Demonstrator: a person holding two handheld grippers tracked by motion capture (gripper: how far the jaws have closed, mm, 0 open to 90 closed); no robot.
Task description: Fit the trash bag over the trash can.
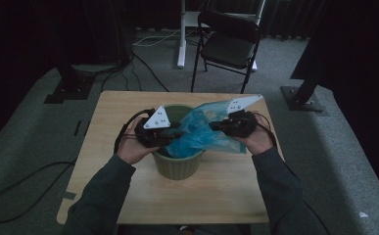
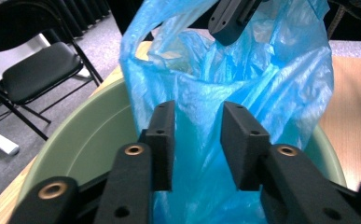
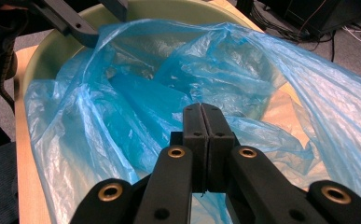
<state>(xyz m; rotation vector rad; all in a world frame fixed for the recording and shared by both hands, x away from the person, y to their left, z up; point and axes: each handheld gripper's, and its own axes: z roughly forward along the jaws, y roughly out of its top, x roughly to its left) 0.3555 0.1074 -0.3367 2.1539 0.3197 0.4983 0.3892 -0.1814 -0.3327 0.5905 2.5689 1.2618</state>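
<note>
Around the green bin [image 1: 177, 164] I see bare worktop [image 1: 216, 193] in front and on both sides where my grippers could pass, but the blue bag [image 1: 201, 132] billows over its mouth and right rim, blocking entry from above.

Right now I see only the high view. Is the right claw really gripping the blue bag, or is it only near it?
Observer: The right gripper view shows the right claw shut, jaws flat together, with the blue bag drawn up to its tips.
Operator: And the left claw?
Observer: In the left gripper view the left claw is open. Bag film stands in the gap, and the pads are not pressing it.
Operator: Does the bag line the bin yet?
Observer: No. In the right gripper view it lies crumpled inside, and the green bin wall is bare.
</note>
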